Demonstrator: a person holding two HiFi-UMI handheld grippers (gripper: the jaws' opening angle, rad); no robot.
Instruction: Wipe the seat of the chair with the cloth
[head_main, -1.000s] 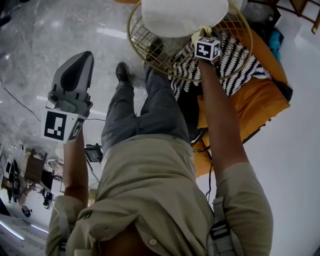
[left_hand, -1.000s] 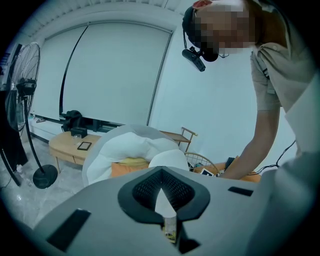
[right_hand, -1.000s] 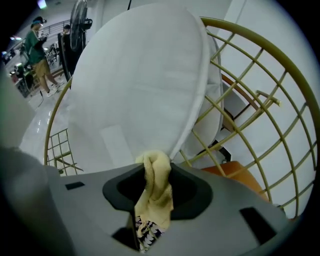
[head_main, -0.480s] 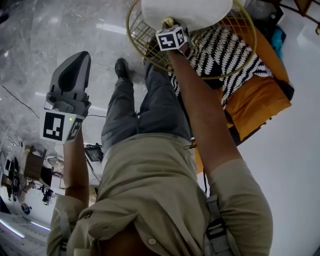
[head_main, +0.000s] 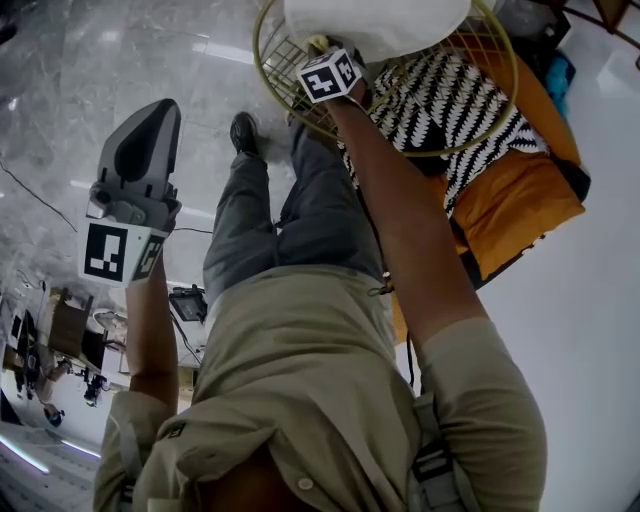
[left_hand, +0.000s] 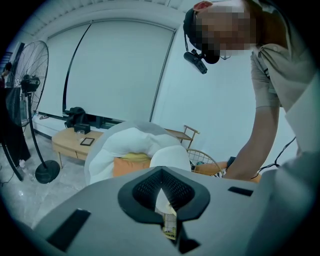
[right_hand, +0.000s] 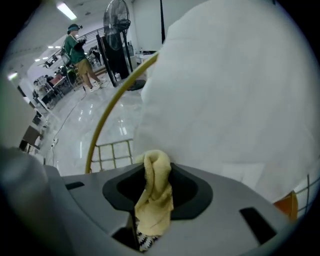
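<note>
Right hand-held gripper (right_hand: 155, 200) pinching yellow cloth (right_hand: 156, 192), cloth bunched upright between jaws. Cloth tip just beside white cushion (right_hand: 235, 90) of gold wire chair (head_main: 275, 60); contact unclear. Left hand-held gripper (left_hand: 162, 197) pressed together, nothing in it, held over marble floor (head_main: 120, 60), well apart from chair. Zigzag pillow (head_main: 450, 110) under chair rim.

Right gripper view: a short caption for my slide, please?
Right tool pinching a yellow cloth, close to a white cushion.
</note>
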